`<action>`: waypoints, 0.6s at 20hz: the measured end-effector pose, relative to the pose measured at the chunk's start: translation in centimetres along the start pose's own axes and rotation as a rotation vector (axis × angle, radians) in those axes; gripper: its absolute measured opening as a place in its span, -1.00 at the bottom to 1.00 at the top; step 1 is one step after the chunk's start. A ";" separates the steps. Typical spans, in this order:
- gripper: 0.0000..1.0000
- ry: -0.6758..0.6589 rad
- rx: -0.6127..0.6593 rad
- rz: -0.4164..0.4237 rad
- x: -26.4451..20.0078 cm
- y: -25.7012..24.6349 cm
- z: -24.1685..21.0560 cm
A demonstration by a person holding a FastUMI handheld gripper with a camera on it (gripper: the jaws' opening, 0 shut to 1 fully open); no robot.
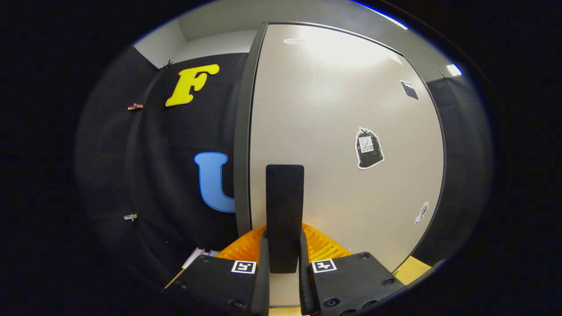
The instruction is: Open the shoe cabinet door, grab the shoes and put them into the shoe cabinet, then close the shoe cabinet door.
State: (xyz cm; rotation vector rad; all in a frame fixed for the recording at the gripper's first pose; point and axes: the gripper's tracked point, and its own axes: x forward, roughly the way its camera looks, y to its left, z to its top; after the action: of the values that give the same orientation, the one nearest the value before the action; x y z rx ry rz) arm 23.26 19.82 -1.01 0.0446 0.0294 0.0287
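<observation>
The shoe cabinet door (333,131) stands straight ahead of the camera, a tall pale panel with a dark frame along its left edge and a bright glare of light near its top. A long, flat black handle (284,210) stands upright on the lower part of the door, close to that left edge, and the hand-held gripper (283,252) has its two fingers pressed against the handle's lower end from either side, pinching it between them. The handle rises well above the fingertips, and its bottom end sits down in the narrow gap between the two fingers. Each finger block carries a small square black-and-white marker on its upper face, and ribbed orange parts of the gripper fan out behind the fingers on both sides of the handle. On the door, to the right of the handle and higher up, is a sticker of a black bag (369,148); a small dark sticker (409,89) sits near the upper right corner, another small pale sticker (422,213) lies low by the right edge, and a pale oval mark (294,41) sits at the top. Left of the door hangs the booth's black cloth wall (149,175), with a few small clips fastened to it. Below the gripper a strip of light wooden floor (415,268) shows on the right.
</observation>
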 end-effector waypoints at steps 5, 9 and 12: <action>-0.52 -0.002 0.000 0.060 -1.4 0.3 0.2; -0.51 0.006 -0.006 0.117 -4.2 0.5 0.9; -0.52 0.016 0.015 0.184 -5.7 0.6 1.5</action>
State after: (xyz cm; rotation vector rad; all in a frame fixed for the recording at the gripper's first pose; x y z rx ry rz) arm 17.55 20.15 0.63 0.0623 0.0410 0.2133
